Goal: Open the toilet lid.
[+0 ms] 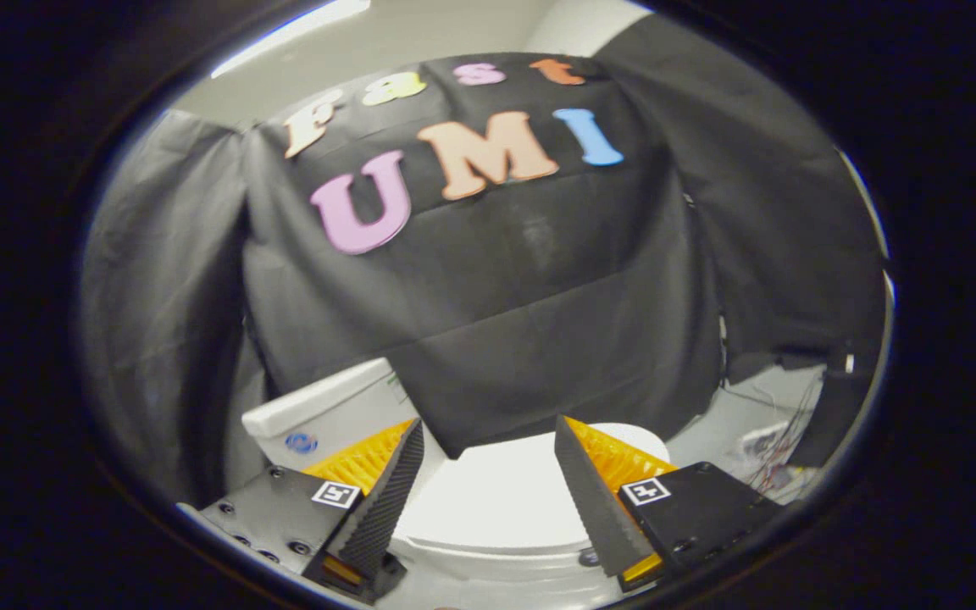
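Note:
A white toilet stands below me with its lid [505, 496] lying flat and closed over the seat. The white tank [331, 415] sits behind it, partly draped by the black cloth. My gripper [488, 436] hovers above the lid, open, its two black ribbed fingers [382, 500] with orange backs spread wide. The lid shows in the gap between the fingers, which touch nothing. The lid's front edge [496, 551] curves just under the fingers' bases.
Black cloth [539, 288] hangs as the booth's wall right behind the toilet and over its tank. To the right, a pale floor [751, 424] holds loose wires and a dark box [835, 407].

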The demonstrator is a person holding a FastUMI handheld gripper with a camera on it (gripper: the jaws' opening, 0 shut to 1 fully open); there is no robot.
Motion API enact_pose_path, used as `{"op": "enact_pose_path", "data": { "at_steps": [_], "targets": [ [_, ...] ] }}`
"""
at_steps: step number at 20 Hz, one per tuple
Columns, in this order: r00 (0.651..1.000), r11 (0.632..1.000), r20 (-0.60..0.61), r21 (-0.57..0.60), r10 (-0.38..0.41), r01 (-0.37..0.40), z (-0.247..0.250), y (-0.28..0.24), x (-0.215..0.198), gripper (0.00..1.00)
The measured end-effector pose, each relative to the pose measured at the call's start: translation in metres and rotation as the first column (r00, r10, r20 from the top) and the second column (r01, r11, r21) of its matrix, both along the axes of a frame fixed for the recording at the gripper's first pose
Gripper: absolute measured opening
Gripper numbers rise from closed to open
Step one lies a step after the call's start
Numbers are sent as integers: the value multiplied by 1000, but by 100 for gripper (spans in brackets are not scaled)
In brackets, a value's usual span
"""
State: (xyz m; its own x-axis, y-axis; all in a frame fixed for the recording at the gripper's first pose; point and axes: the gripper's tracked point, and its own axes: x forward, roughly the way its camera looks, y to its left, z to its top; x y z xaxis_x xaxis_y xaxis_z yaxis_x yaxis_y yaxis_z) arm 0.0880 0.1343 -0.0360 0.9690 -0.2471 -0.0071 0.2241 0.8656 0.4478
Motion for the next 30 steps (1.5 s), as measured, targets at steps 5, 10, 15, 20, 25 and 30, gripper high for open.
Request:
{"op": "enact_pose_path", "data": {
  "at_steps": [5,10,15,20,25,30],
  "targets": [
    [970,943,124,287,-210,167,-30,-17,-13,95],
    [951,840,77,494,-298,223,-100,-13,-20,94],
    [946,732,-19,629,-322,262,-161,-6,-17,85],
    [946,646,-71,714,-317,270,-205,4,-14,83],
    [938,594,-126,745,-323,305,-235,8,-12,83],
    [924,554,-149,763,-351,333,-249,-8,-18,76]
  ]
}}
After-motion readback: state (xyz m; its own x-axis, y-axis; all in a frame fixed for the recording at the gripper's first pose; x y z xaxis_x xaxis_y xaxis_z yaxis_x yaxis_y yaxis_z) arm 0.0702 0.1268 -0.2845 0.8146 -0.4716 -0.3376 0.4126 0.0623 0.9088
